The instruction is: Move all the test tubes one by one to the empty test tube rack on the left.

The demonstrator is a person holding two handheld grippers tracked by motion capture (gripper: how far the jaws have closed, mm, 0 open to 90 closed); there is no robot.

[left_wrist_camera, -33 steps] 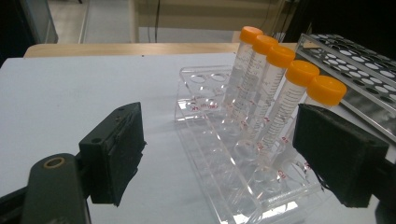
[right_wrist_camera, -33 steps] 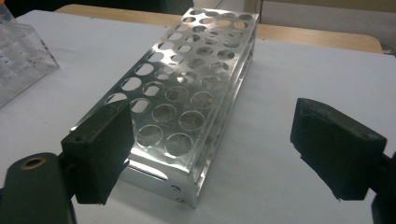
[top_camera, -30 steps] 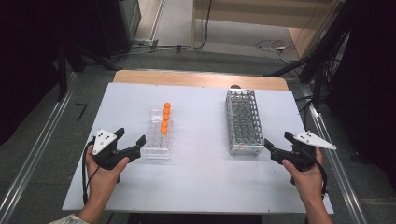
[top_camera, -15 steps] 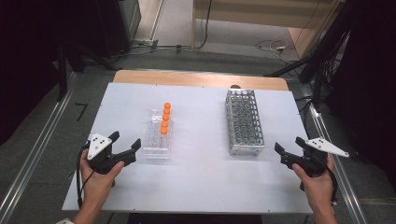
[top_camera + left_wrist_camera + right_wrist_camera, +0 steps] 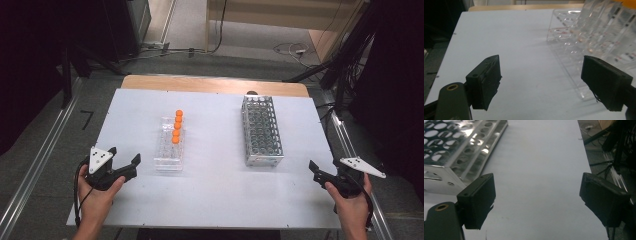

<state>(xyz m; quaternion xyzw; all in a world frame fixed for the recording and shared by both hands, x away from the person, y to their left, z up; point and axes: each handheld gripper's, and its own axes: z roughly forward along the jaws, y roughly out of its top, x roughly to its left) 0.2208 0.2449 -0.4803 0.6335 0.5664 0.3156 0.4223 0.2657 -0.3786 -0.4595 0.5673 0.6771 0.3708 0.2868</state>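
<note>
counter (image 5: 215, 200): white top, centre of the high view, wooden edge along its far side.

clear rack (image 5: 170, 145): see-through plastic, left of centre in the high view, long side running up the frame. five orange-capped tubes (image 5: 176, 126) stand in a line in its right-hand row, toward the far end. in the left gripper view the clear rack (image 5: 589, 37) fills the upper right, its near corner just ahead of the right-hand jaw.

metal rack (image 5: 261, 131): perforated steel, right of centre in the high view, well apart from the clear rack, holes look empty. in the right gripper view its corner (image 5: 454, 150) sits in the upper left.

left gripper (image 5: 122, 161): lower left of the high view, held in a hand, low over the counter, near the clear rack's near end but not touching it. jaws wide open, bare counter between them.

right gripper (image 5: 316, 169): lower right of the high view, at the counter's right edge, apart from the metal rack. jaws wide open, nothing held.
</note>
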